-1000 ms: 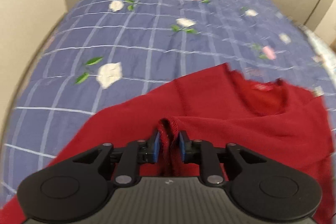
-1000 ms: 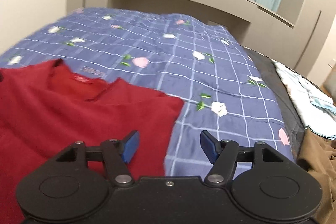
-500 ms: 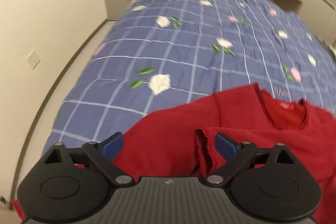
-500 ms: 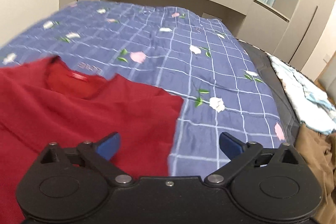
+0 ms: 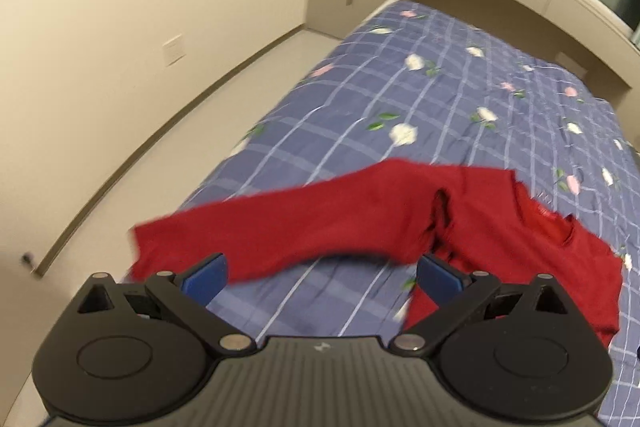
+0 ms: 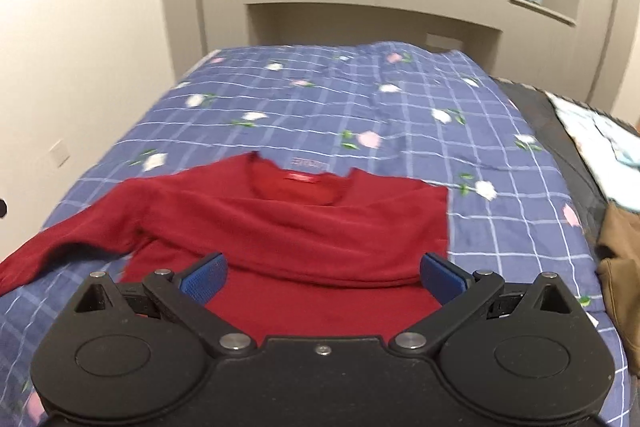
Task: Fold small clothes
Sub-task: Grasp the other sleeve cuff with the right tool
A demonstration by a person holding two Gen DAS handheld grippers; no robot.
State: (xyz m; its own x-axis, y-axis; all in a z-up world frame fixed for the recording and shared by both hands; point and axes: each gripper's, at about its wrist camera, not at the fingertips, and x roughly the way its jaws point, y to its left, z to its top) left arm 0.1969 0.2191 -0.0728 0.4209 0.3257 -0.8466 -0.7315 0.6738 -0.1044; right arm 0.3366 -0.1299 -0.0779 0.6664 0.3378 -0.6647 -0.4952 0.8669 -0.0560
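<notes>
Two grippers, both with jaws spread wide and holding nothing. Left gripper (image 5: 322, 275) hovers over the bed's left edge, above the red sweater (image 6: 304, 223), whose left sleeve (image 5: 256, 227) stretches out toward that edge. Right gripper (image 6: 322, 277) hovers over the sweater's lower body. Sweater lies flat, collar (image 6: 302, 183) pointing to the head of the bed, on the blue checked floral bedspread (image 6: 400, 115), near the foot end. Right side of the sweater is folded in, straight edge. Brown garment (image 6: 620, 267) and pale cloth (image 6: 600, 131) sit by the bed's right edge. Frames slightly blurred.
</notes>
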